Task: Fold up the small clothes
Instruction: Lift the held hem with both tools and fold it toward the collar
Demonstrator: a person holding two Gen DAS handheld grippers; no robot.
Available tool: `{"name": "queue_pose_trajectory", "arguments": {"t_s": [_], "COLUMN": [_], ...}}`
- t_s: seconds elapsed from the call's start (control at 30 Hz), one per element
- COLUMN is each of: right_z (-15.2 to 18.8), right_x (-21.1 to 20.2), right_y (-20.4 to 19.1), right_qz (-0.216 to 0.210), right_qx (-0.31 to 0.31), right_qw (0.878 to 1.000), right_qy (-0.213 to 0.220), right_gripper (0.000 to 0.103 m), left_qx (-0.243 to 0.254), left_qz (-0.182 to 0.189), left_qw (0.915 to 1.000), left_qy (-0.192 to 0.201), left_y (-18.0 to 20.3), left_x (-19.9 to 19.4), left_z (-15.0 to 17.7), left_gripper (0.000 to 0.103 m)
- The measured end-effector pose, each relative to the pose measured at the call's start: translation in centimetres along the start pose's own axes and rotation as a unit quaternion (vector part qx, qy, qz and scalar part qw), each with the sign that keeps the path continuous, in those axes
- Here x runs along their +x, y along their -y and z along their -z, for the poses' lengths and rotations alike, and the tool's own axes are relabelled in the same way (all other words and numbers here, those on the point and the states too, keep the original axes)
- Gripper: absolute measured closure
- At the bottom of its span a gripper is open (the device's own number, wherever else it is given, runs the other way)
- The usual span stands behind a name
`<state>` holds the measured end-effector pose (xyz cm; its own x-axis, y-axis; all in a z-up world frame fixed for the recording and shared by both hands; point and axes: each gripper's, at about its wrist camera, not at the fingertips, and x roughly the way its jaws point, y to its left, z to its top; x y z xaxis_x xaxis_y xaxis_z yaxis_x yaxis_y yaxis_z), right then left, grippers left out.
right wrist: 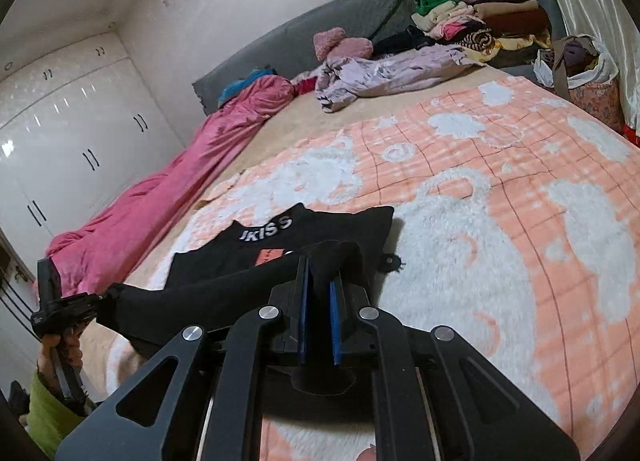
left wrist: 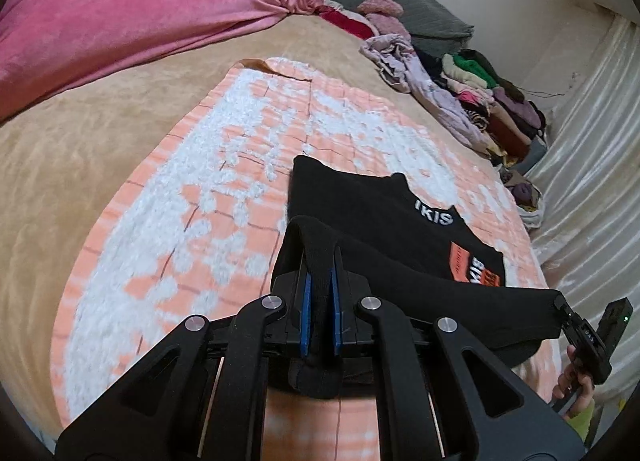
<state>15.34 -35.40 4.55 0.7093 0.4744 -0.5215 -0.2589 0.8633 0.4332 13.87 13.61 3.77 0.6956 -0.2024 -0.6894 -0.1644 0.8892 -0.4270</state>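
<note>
Item: black top (left wrist: 360, 205), white lettering, orange patch. We are holding one edge of it lifted above peach-and-white blanket (left wrist: 160, 221); rest is lying on blanket at 12 o'clock from both tools.

Left gripper (left wrist: 319, 301): pinching black fabric. Right gripper (right wrist: 318, 301): likewise pinching black fabric.

Held edge is running 3-to-9 o'clock between grippers; garment's long axis is running toward 12. Neither hand nearer. We are judging next fold as carrying the held edge forward over the body.
</note>
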Motion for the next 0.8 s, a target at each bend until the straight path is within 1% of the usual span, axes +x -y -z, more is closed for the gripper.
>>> {"name": "queue_pose_trajectory", "arguments": {"t_s": [0.13, 0.2, 0.27, 0.33, 0.37, 0.4, 0.43, 0.47, 0.53, 0.6, 0.67, 0.73, 0.8], "right_z": [-0.2, 0.1, 0.4, 0.6, 0.7, 0.7, 0.7, 0.6, 0.5, 0.3, 0.3, 1.0, 2.0], "right_x": [3.2, 4.5, 5.7, 6.2, 6.3, 6.2, 6.0, 5.8, 4.8, 3.8, 2.6, 1.6, 1.3], "right_y": [1.1, 1.6, 2.2, 2.7, 3.0, 3.0, 3.1, 3.0, 2.8, 2.5, 1.4, -0.4, -2.1], "right_qz": [0.034, 0.043, 0.051, 0.053, 0.049, 0.047, 0.048, 0.053, 0.071, 0.083, 0.084, 0.078, 0.063], "right_qx": [0.004, 0.010, 0.022, 0.034, 0.039, 0.041, 0.041, 0.039, 0.029, 0.020, -0.004, -0.039, -0.070], "right_qw": [0.999, 0.998, 0.997, 0.996, 0.996, 0.996, 0.996, 0.996, 0.996, 0.996, 0.996, 0.996, 0.995], "right_qy": [-0.028, -0.043, -0.054, -0.060, -0.060, -0.058, -0.055, -0.052, -0.037, -0.023, -0.008, -0.003, -0.014], "right_gripper": [0.094, 0.094, 0.093, 0.087, 0.083, 0.074, 0.068, 0.054, 0.053, 0.053, 0.054, 0.054, 0.055], "left_qx": [0.003, 0.001, -0.008, -0.018, -0.020, -0.017, -0.018, -0.019, -0.017, -0.001, 0.035, 0.070, 0.103], "left_qz": [-0.018, -0.021, -0.017, -0.002, 0.000, -0.002, -0.001, 0.003, 0.001, -0.012, -0.020, -0.017, -0.012], "left_qw": [0.9998, 0.9996, 0.9996, 0.9997, 0.9997, 0.9998, 0.9998, 0.9997, 0.9992, 0.9984, 0.9967, 0.9947, 0.9923], "left_qy": [-0.011, -0.018, -0.021, -0.018, -0.013, -0.001, 0.006, 0.013, 0.036, 0.055, 0.070, 0.073, 0.067], "left_y": [-0.2, -0.6, -1.4, -2.3, -2.5, -2.9, -3.0, -3.3, -3.5, -3.1, -1.7, -0.1, 1.7], "left_x": [3.0, 4.2, 5.1, 5.3, 5.1, 4.7, 4.3, 3.8, 2.3, 1.1, -0.3, -1.1, -1.4], "left_z": [-0.4, -0.4, -0.4, -0.2, -0.1, 0.0, 0.0, 0.0, 0.1, 0.4, 1.0, 2.0, 3.2], "left_gripper": [0.100, 0.100, 0.097, 0.095, 0.089, 0.085, 0.079, 0.079, 0.079, 0.079, 0.079, 0.079, 0.079]}}
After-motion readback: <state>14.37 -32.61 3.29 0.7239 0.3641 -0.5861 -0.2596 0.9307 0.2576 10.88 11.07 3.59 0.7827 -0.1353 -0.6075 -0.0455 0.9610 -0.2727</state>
